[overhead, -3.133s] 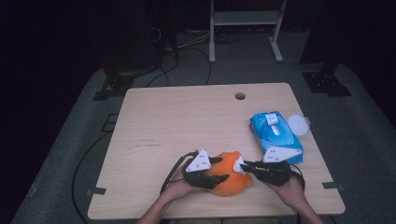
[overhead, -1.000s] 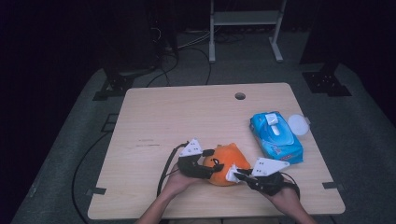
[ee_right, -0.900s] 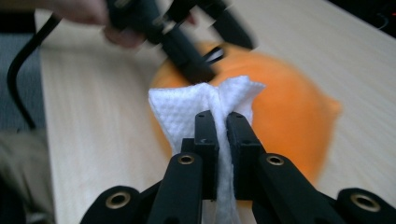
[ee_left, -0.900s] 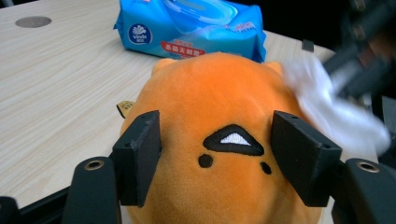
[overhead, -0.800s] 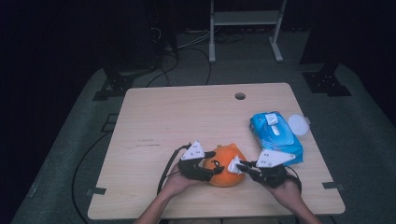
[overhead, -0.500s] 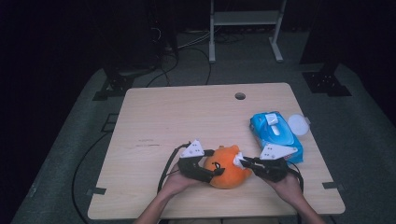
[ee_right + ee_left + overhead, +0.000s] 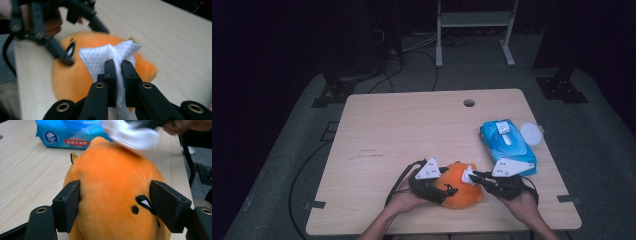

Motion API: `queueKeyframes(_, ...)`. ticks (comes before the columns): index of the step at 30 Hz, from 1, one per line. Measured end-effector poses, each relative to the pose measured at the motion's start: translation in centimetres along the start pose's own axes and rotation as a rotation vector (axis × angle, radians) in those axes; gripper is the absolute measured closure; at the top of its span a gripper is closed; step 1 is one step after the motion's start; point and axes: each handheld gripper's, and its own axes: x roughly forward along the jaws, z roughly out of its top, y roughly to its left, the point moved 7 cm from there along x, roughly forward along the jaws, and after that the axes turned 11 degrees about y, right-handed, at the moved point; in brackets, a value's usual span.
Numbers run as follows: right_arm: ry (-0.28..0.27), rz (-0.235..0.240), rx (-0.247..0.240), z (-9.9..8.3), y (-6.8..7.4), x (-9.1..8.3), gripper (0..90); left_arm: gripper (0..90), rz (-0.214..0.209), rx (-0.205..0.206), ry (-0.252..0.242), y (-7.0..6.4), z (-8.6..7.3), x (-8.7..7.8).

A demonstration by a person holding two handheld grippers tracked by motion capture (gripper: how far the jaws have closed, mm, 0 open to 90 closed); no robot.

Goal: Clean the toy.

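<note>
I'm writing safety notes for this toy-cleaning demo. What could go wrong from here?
The left hand-held gripper squeezes the soft orange plush toy by its sides; a hard wipe might push it out of the jaws. The right hand-held gripper pinches the white wipe by a narrow fold, which may slip free. The toy sits near the table front edge and could slide off.
</note>
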Motion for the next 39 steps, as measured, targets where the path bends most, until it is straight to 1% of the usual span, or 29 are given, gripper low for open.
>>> queueKeyframes(2,-0.017,-0.007,0.012,0.8,-0.7,0.3,83.1,27.2,-0.007,0.017,-0.005,-0.1,-0.1,-0.1)
queueKeyframes(4,-0.02,0.0,0.027,1.0,-1.3,0.7,83.1,26.9,-0.012,0.004,-0.01,0.0,-0.1,-0.2)
queueKeyframes(5,-0.015,0.011,0.035,0.9,-1.3,0.9,83.1,25.1,-0.023,-0.007,-0.015,0.2,-0.1,-0.3)
queueKeyframes(6,-0.009,0.017,0.04,0.6,-1.3,1.0,83.1,21.3,-0.04,-0.029,-0.025,0.3,-0.1,-0.5)
queueKeyframes(8,-0.007,0.024,0.041,0.2,-1.0,1.0,83.2,15.6,-0.074,-0.074,-0.033,0.6,0.0,-0.8)
queueKeyframes(9,-0.005,0.025,0.036,-0.1,-0.6,0.9,83.2,12.1,-0.083,-0.095,-0.038,0.7,0.0,-0.9)
queueKeyframes(10,-0.003,0.028,0.034,-0.3,-0.3,0.8,83.2,10.2,-0.104,-0.12,-0.036,0.8,-0.1,-1.1)
queueKeyframes(11,-0.006,0.039,0.037,-0.6,0.1,0.4,83.2,9.5,-0.119,-0.134,-0.033,0.8,-0.2,-1.1)
queueKeyframes(13,-0.012,0.046,0.037,-1.2,0.7,0.0,83.2,7.9,-0.135,-0.143,-0.022,0.6,-0.4,-1.0)
queueKeyframes(16,-0.016,0.052,0.034,-2.1,1.7,-0.8,83.2,5.1,-0.184,-0.155,0.019,-0.4,-0.3,-0.3)
queueKeyframes(17,-0.015,0.055,0.03,-2.3,1.9,-1.0,83.2,5.0,-0.185,-0.149,0.028,-0.7,-0.3,-0.1)
queueKeyframes(18,-0.016,0.056,0.028,-2.4,2.1,-1.1,83.2,5.2,-0.168,-0.139,0.039,-0.9,-0.2,0.1)
queueKeyframes(19,-0.015,0.058,0.03,-2.5,2.2,-1.3,83.2,8.2,-0.162,-0.136,0.042,-1.1,-0.2,0.2)
queueKeyframes(20,-0.013,0.06,0.03,-2.6,2.3,-1.3,83.2,12.9,-0.147,-0.132,0.04,-1.2,0.0,0.2)
queueKeyframes(21,-0.014,0.056,0.033,-2.6,2.2,-1.4,83.2,19.3,-0.117,-0.108,0.03,-1.2,0.2,0.1)
queueKeyframes(22,-0.019,0.051,0.038,-2.5,2.0,-1.5,83.2,26.5,-0.111,-0.095,0.021,-1.2,0.4,-0.1)
queueKeyframes(23,-0.022,0.049,0.039,-2.3,1.8,-1.6,83.2,30.6,-0.101,-0.081,0.011,-1.1,0.6,-0.3)
queueKeyframes(25,-0.038,0.039,0.037,-1.7,1.5,-1.9,83.2,35.0,-0.057,-0.031,-0.037,-0.8,1.2,-1.1)
queueKeyframes(26,-0.044,0.034,0.032,-1.3,1.4,-2.0,83.2,36.3,-0.029,0.003,-0.05,-0.6,1.4,-1.5)
queueKeyframes(27,-0.046,0.024,0.023,-1.0,1.3,-2.1,83.2,36.8,-0.01,0.032,-0.055,-0.5,1.5,-1.9)
queueKeyframes(29,-0.066,0.025,0.017,-0.1,1.3,-2.1,83.2,37.1,0.023,0.081,-0.055,-0.3,1.5,-2.4)
queueKeyframes(30,-0.074,0.025,0.015,0.3,1.2,-2.1,83.2,37.2,0.03,0.099,-0.052,-0.1,1.2,-2.5)
queueKeyframes(32,-0.098,0.008,0.021,1.1,0.7,-2.0,83.2,37.1,0.012,0.118,-0.027,-0.2,0.7,-2.3)
queueKeyframes(33,-0.099,0.005,0.027,1.3,0.5,-2.0,83.2,37.1,0.004,0.131,-0.016,-0.4,0.4,-2.0)
queueKeyframes(34,-0.09,0.0,0.03,1.3,0.0,-1.8,83.2,36.9,0.004,0.129,-0.032,-0.5,0.2,-2.0)
queueKeyframes(35,-0.072,-0.005,0.036,1.2,-0.4,-1.4,83.2,35.8,0.0,0.12,-0.03,-0.4,0.2,-2.0)
queueKeyframes(36,-0.065,0.007,0.048,0.9,-0.6,-1.1,83.2,32.7,-0.005,0.101,-0.022,-0.2,0.1,-2.0)
queueKeyframes(37,-0.062,0.021,0.058,0.6,-0.7,-0.8,83.2,27.0,-0.016,0.071,-0.021,0.0,0.1,-1.9)
queueKeyframes(39,-0.047,0.021,0.057,0.0,-0.6,-0.6,83.2,17.3,-0.051,0.005,-0.034,0.3,0.0,-1.9)
